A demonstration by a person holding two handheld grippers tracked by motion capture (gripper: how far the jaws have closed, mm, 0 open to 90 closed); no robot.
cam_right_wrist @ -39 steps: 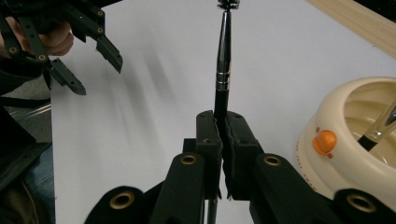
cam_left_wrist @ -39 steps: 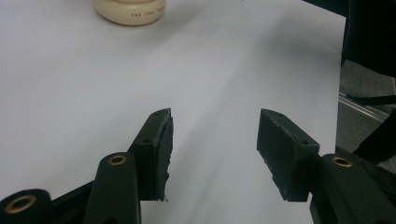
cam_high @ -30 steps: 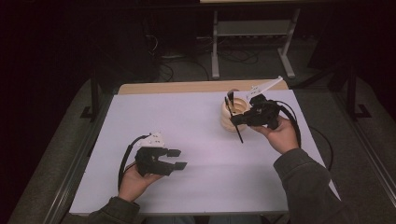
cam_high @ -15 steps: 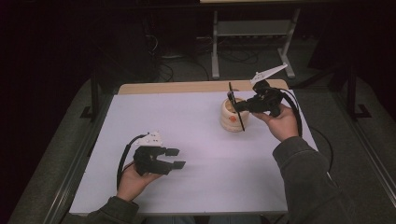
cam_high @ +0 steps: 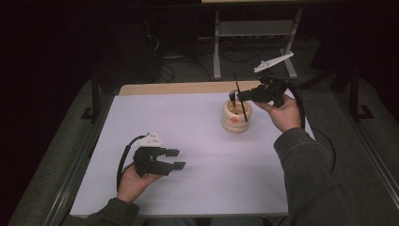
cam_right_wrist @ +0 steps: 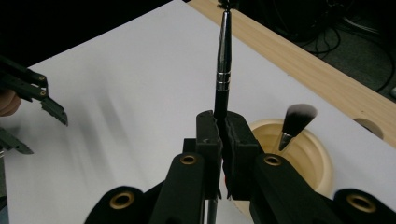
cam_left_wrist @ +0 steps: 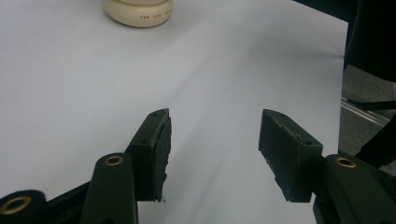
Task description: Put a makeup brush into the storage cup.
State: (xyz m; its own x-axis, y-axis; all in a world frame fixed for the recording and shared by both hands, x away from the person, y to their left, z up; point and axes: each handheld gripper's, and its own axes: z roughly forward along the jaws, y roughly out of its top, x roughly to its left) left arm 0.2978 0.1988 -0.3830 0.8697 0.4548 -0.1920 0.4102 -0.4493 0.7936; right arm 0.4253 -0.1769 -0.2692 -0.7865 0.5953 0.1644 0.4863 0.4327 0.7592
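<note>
A cream ribbed pot (cam_high: 236, 116) stands at the back right of the white sheet (cam_high: 197, 141). My right gripper (cam_high: 239, 98) hovers just above it, shut on a thin black brush (cam_high: 240, 96) held nearly upright. The brush's lower end crosses the pot's face in the high view. In the right gripper view the jaws pinch the brush handle (cam_right_wrist: 223, 60), and the pot (cam_right_wrist: 322, 163) holds a second brush with a fluffy head (cam_right_wrist: 296, 119). My left gripper (cam_high: 176, 159) rests low at the front left, open and empty. The pot (cam_left_wrist: 138, 11) lies far ahead of the left gripper (cam_left_wrist: 212, 135).
A strip of bare wood (cam_high: 188, 88) runs along the table's back edge. Behind the table stand a metal frame (cam_high: 254, 28) and floor cables (cam_high: 169, 70). Dark rails (cam_high: 75, 160) flank the table on both sides.
My right gripper has lifted the black brush higher over the pot and drawn slightly back. The left gripper has stayed in place, open.
</note>
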